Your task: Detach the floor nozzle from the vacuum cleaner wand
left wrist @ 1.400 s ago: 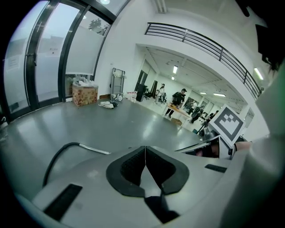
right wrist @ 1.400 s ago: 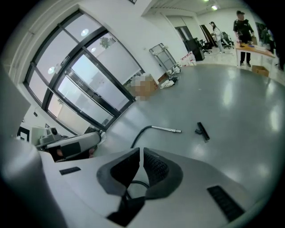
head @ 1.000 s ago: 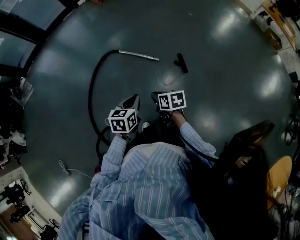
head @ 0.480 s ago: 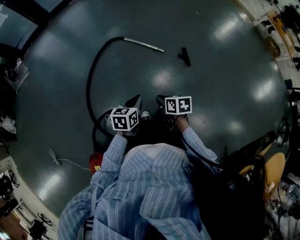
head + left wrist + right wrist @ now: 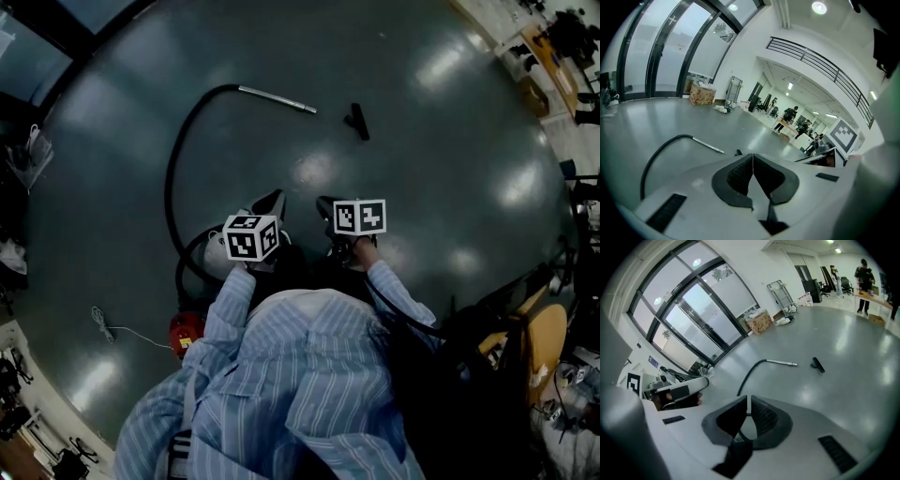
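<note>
The metal wand (image 5: 277,98) lies on the grey floor at the end of a curving black hose (image 5: 172,173). The black floor nozzle (image 5: 357,120) lies apart from the wand's tip, a short way to its right. Both show small in the left gripper view, wand (image 5: 708,145) and nozzle (image 5: 738,152), and in the right gripper view, wand (image 5: 782,363) and nozzle (image 5: 817,364). My left gripper (image 5: 272,202) and right gripper (image 5: 324,205) hang side by side well short of them. Each is shut with nothing between its jaws, as seen in the left (image 5: 753,156) and right (image 5: 748,400) gripper views.
The red vacuum body (image 5: 185,330) sits at my lower left where the hose loops back. A white cable (image 5: 117,328) lies on the floor beside it. A wooden chair (image 5: 553,347) stands at the right. Tables and clutter line the room's edges; people stand far off.
Both grippers have drifted slightly lower in the head view and stayed shut. The view has shifted, and the red vacuum body has come into sight at lower left.
</note>
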